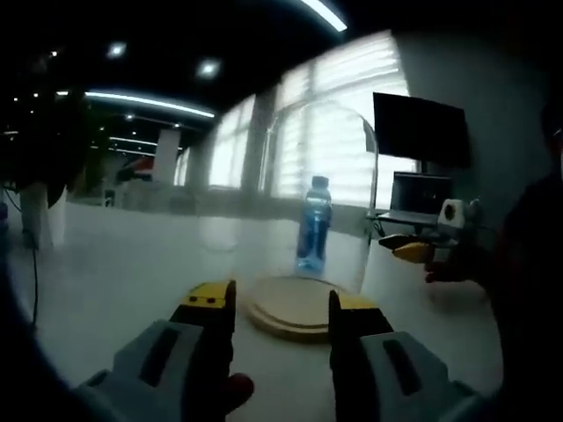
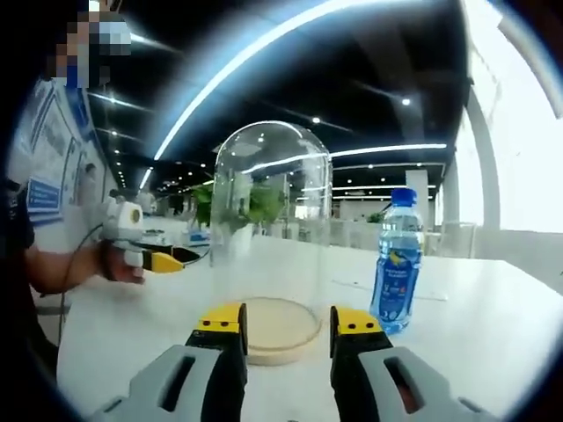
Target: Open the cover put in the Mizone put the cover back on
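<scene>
Currently I see both tools with jaws parted and empty: left tool (image 1: 281,308), right tool (image 2: 288,323). Just ahead, the glass cover (image 2: 273,211) sits on its wooden base (image 2: 280,330). Beside the base, the Mizone bottle (image 2: 398,259) stands upright on the white bench (image 2: 475,334), outside the cover.

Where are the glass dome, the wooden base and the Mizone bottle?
glass dome (image 2: 271,211): right gripper view, middle of its clear wall.
wooden base (image 2: 280,327): right gripper view, top face.
Mizone bottle (image 2: 398,268): right gripper view, blue label.
</scene>
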{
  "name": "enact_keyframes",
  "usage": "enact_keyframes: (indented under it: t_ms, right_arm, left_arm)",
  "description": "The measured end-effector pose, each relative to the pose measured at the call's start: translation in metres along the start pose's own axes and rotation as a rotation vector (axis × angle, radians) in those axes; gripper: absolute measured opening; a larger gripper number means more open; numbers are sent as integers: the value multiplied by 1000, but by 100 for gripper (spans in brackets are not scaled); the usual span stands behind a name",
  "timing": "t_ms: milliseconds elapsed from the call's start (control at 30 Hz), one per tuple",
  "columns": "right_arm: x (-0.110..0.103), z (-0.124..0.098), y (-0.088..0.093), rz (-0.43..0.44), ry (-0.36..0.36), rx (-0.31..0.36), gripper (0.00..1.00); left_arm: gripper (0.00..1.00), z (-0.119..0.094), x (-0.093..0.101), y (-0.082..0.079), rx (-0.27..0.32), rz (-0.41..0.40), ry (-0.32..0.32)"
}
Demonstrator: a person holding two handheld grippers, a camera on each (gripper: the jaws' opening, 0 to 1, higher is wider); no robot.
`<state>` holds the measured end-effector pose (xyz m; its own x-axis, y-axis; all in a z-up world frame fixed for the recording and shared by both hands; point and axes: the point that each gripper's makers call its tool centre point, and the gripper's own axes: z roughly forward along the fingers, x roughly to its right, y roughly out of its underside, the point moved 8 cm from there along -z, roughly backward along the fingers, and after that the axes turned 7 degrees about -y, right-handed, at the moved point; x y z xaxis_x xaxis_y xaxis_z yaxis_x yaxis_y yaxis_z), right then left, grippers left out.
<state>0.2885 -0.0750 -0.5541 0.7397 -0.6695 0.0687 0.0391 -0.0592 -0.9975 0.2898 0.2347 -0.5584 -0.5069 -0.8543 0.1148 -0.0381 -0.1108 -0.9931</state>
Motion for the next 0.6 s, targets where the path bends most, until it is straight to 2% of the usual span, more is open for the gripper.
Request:
enact_keyframes:
  t_ms: [267, 400, 500, 600]
  right_arm:
    - [2, 12, -5, -10, -11, -21, 37]
    - [5, 19, -10, 14, -23, 4, 39]
    - [4, 27, -13, 25, -44, 10, 40]
    - [3, 36, -17, 19, -71, 0, 44]
  left_arm:
    - [44, 11, -2, -11, 0, 24, 36]
    - [48, 19, 1, -13, -17, 52, 59]
    - [51, 25, 2, -16, -19, 86, 67]
    - [52, 29, 2, -19, -17, 86, 96]
